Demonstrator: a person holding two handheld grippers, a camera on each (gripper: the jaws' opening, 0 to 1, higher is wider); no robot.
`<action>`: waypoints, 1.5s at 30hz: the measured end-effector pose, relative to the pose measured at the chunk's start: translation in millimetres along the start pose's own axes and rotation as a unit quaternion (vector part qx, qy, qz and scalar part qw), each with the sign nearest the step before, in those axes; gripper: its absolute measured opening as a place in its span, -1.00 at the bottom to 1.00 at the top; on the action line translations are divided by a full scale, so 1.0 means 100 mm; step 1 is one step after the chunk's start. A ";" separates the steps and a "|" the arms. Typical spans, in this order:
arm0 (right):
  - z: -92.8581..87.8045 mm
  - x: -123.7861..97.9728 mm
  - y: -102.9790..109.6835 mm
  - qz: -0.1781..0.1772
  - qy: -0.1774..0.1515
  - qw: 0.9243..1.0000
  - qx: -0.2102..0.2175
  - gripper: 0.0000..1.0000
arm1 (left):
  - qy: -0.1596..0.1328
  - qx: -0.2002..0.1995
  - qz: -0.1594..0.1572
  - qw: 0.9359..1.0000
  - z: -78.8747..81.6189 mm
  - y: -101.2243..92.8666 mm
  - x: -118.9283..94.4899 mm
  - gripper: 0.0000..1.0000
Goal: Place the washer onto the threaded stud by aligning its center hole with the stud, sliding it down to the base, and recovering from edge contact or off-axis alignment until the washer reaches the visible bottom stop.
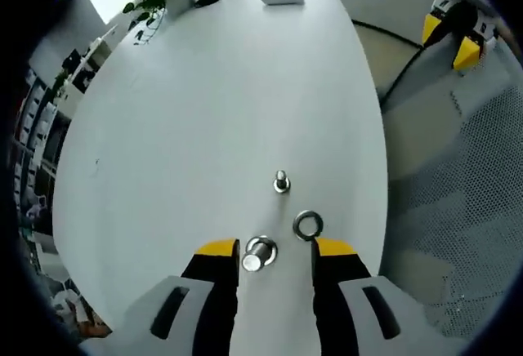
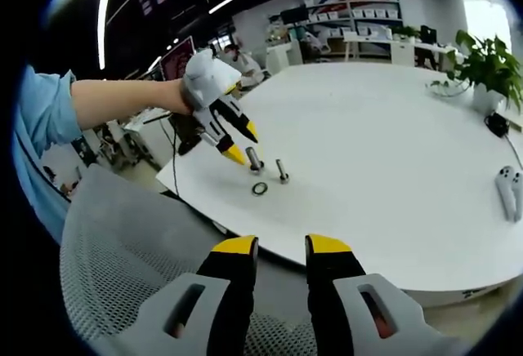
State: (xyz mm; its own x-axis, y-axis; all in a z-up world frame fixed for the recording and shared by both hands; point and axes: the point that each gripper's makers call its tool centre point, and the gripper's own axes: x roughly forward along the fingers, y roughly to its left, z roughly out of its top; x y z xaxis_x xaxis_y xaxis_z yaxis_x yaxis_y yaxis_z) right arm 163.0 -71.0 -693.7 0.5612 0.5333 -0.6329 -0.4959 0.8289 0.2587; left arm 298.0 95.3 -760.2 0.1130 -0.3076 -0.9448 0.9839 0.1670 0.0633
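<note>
Left gripper (image 1: 275, 251) jaws spread around upright bolt (image 1: 259, 253); washer (image 1: 308, 224) flat beside bolt; right gripper (image 2: 282, 248) spread, well apart.

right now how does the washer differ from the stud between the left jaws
The washer lies flat on the white table, a thin open ring; the stud stands upright, a solid cylinder. The washer sits beside the left gripper, by one jaw tip; the stud stands between the open jaws. Both are shiny metal.
</note>
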 end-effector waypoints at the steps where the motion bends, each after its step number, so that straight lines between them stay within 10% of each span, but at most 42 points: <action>1: 0.00 0.00 0.00 0.000 0.000 1.000 0.001 -0.48 | 0.000 0.001 -0.002 1.000 0.01 -0.02 0.01 -0.33; 15: 0.00 -0.01 0.01 0.001 -0.001 1.000 0.006 -0.48 | 0.057 0.085 -0.054 0.993 -0.05 -0.47 0.40 -0.40; 29: -0.01 0.00 0.01 0.003 0.000 1.000 0.006 -0.48 | 0.104 0.078 -0.055 0.990 -0.21 -0.39 0.77 -0.40; 45: 0.01 0.00 0.01 0.006 -0.006 1.000 0.010 -0.48 | 0.084 0.077 -0.042 0.993 -0.19 -0.43 0.75 -0.56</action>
State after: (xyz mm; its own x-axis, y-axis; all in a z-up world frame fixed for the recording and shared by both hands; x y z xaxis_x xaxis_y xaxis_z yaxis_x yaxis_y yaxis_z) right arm 162.4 -69.9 -692.8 0.5626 0.5454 -0.6213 -0.4898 0.8253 0.2809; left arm 261.3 82.6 -839.6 0.0168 -0.1517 -0.9883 0.9999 -0.0015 0.0173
